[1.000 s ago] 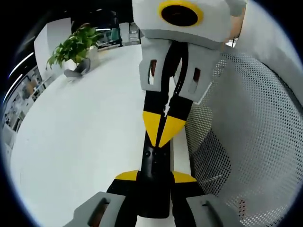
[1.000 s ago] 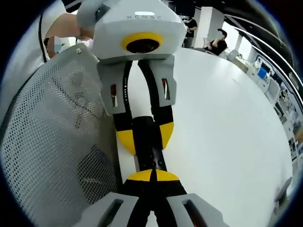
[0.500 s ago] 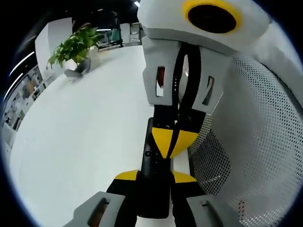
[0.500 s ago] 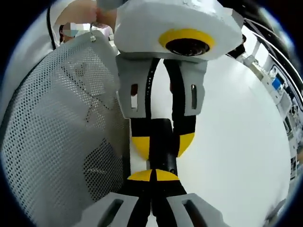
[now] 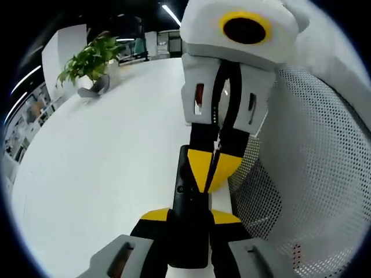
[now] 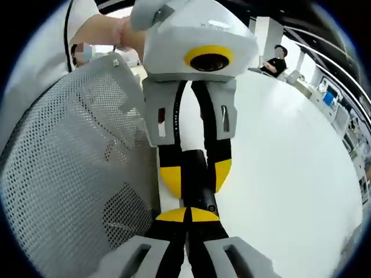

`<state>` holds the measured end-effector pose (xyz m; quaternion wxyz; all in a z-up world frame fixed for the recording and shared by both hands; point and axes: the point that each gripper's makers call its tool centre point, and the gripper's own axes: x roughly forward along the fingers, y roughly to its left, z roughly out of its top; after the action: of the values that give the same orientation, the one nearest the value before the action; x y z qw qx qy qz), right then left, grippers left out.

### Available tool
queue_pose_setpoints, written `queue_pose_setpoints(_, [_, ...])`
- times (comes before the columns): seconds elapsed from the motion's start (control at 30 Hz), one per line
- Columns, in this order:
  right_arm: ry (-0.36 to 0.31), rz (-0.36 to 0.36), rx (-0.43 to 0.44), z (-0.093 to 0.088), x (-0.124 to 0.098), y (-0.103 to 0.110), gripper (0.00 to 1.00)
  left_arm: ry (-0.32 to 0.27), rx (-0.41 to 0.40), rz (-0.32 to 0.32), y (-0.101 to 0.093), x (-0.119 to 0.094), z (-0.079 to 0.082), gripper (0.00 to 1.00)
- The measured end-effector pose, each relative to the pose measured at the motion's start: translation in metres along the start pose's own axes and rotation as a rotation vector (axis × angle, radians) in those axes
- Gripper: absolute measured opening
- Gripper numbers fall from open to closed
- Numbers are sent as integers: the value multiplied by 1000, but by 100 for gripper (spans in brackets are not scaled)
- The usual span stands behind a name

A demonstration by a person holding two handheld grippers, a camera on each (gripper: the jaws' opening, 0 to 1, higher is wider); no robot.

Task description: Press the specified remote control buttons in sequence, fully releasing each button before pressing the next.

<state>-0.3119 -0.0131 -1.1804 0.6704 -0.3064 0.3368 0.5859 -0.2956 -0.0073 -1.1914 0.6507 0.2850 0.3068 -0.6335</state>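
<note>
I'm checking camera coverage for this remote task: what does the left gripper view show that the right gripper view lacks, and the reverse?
Left gripper view: a green potted plant at the far end of the white table.

Right gripper view: a seated person in dark clothes beyond the table, and a hand on the left gripper.

Both: the slim black remote control held by the left gripper, the shut right gripper at it, and white perforated mesh.
</note>
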Motion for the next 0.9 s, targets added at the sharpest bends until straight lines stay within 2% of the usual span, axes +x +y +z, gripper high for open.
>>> queue_pose_setpoints(0.07, [-2, -34, -27, 5, -4, -7, 0, -8, -2, 1, 0, 0, 0, 24])
queue_pose_setpoints(0.17, [26, -48, -22, 5, -5, -14, 0, -21, -4, 2, 0, 0, 0, 24])
queue_pose_setpoints(0.23, [70, -10, -25, -1, -1, -11, 0, -27, -4, 4, 0, 0, 0, 24])
queue_pose_setpoints(0.3, [60, 33, -34, 0, 5, -1, 0, -36, -6, 7, 0, 0, 0, 24])
queue_pose_setpoints(0.33, [50, 15, -67, 3, 3, -3, 0, -42, -6, 9, 0, -1, 0, 24])
queue_pose_setpoints(0.4, [93, 2, -91, 0, 2, -4, 0, -60, -1, 10, 0, -1, -1, 24])
queue_pose_setpoints(0.5, [80, -13, -78, 1, 2, -6, 0, -81, -8, 14, 0, -1, -1, 24])
queue_pose_setpoints(0.53, [79, -23, -24, 0, 1, -9, 0, -88, -9, 16, 0, 0, -1, 24])
queue_pose_setpoints(0.63, [73, -24, 9, 0, 1, -14, 0, -96, -9, 14, 0, 1, 0, 24])
queue_pose_setpoints(0.7, [67, -33, 2, 2, 1, -15, 0, -99, -9, 14, 1, 1, 0, 24])
queue_pose_setpoints(0.77, [112, -36, -30, -4, 2, -17, 0, -106, -11, 13, 1, 1, 0, 24])
queue_pose_setpoints(0.8, [83, -35, -71, 2, 3, -17, 0, -113, -13, 14, 1, 1, -1, 24])
queue_pose_setpoints(0.9, [112, -31, -48, -1, 2, -16, 0, -138, -20, 17, 1, 1, -2, 24])
